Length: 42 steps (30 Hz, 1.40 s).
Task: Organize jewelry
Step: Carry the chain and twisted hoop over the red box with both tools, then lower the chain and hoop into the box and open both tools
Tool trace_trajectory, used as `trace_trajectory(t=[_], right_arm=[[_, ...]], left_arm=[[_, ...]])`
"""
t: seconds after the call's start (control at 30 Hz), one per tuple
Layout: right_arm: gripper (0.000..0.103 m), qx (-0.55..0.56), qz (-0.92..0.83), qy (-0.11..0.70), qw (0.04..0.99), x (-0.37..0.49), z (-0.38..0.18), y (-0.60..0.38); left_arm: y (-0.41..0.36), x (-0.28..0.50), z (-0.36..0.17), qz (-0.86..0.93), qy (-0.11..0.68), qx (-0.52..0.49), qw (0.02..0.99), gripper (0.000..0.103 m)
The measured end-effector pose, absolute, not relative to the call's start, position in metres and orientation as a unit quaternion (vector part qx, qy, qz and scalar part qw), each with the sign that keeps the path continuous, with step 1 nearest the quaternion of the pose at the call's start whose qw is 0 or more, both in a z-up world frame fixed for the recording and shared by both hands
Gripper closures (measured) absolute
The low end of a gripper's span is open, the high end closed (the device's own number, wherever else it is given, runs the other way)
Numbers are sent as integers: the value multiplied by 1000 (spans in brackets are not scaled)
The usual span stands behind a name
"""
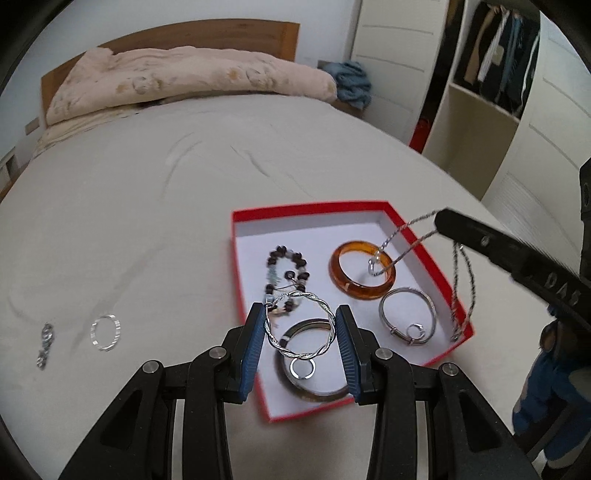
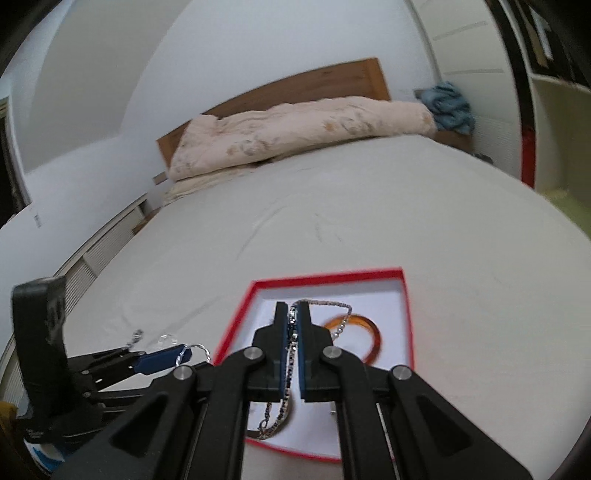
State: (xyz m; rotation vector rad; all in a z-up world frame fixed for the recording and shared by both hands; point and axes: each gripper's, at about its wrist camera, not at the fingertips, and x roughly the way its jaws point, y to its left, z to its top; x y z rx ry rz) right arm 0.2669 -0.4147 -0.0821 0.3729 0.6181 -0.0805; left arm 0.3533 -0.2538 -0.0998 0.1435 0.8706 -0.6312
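An open red box (image 1: 413, 230) with a white floor lies on the bed. Inside it are a bead bracelet (image 1: 286, 273), an amber bangle (image 1: 364, 269), a silver bangle (image 1: 408, 314) and a dark bangle (image 1: 314, 395). My left gripper (image 1: 301, 314) is shut on a twisted silver bangle (image 1: 325, 306), held just over the box's near left part. My right gripper (image 2: 293, 308) is shut on a thin silver chain (image 2: 332, 303) that dangles over the box (image 2: 325, 275) and the amber bangle (image 2: 373, 339). A silver ring (image 1: 106, 331) and a small chain piece (image 1: 45, 345) lie on the sheet to the left.
The bed sheet (image 1: 166, 221) stretches wide to the left of and beyond the box. A folded pink quilt (image 1: 192, 81) lies against the wooden headboard (image 1: 229, 31). A white wardrobe (image 1: 517, 129) stands at the right. Blue clothing (image 1: 546, 398) shows at the lower right.
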Motion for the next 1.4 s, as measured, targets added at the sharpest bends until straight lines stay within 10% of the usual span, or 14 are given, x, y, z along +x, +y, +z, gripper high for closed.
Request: trace_trajectory(t=[1.4], right_arm=[[99, 138, -90, 376, 912, 274, -148, -412]], left_arm=[[-285, 359, -154, -292, 414, 119, 854, 65]])
